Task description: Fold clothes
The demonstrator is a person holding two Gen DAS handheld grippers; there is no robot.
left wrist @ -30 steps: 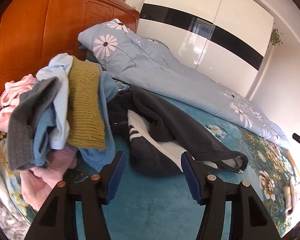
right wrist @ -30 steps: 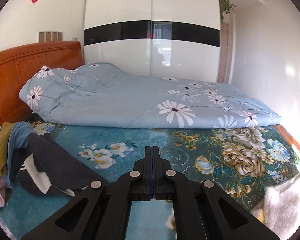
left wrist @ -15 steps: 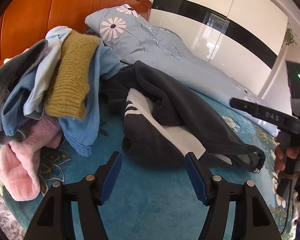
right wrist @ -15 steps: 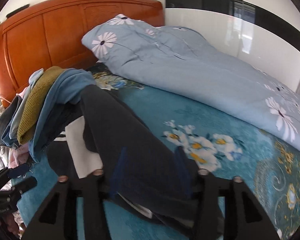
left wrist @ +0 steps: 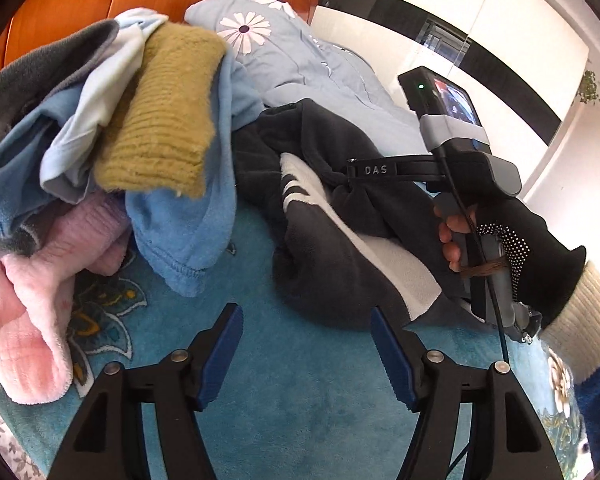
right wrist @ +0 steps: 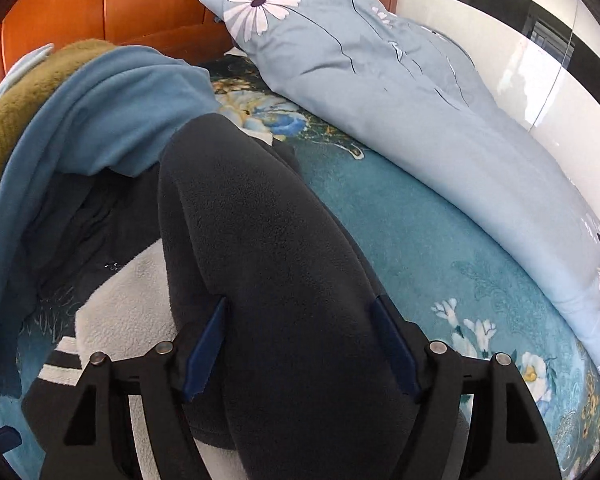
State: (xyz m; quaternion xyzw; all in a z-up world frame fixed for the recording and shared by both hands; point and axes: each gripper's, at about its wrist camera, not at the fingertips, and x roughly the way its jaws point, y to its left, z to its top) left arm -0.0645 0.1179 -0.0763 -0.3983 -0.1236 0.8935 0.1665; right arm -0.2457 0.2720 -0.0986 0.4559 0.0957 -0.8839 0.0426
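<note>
step in hand: picking the first garment to fold, w/ nothing laid flat yet. the dark fleece jacket, black w/ white panels and stripes, lies crumpled on the bed just beside the heap of unfolded clothes (mustard knit, blue fleece, pink pieces) near the headboard.

right hand-held gripper: jaws spread, straddling a rounded fold of the jacket. its jaws have just been opening, and the fleece sits between the blue pads, but they don't look to be pressing it yet. in the left wrist view the gloved right hand holds this tool over the jacket's far side.

left hand-held gripper: spread too, nothing between the pads, hanging over bare teal cover just short of the jacket's near edge.

next move, as i judge it: close the right on that fold, bring the left fwd to a 2nd edge or hem, then lift and drag the jacket to open bed to spread it. risk: thick fleece bunches, so the grip may take several layers.

vs a sec ago: right was pressed together and looked across the bed at the duvet and wardrobe; now it's over the jacket, tilted down. left sits lower and closer to the pile, slightly wider.
</note>
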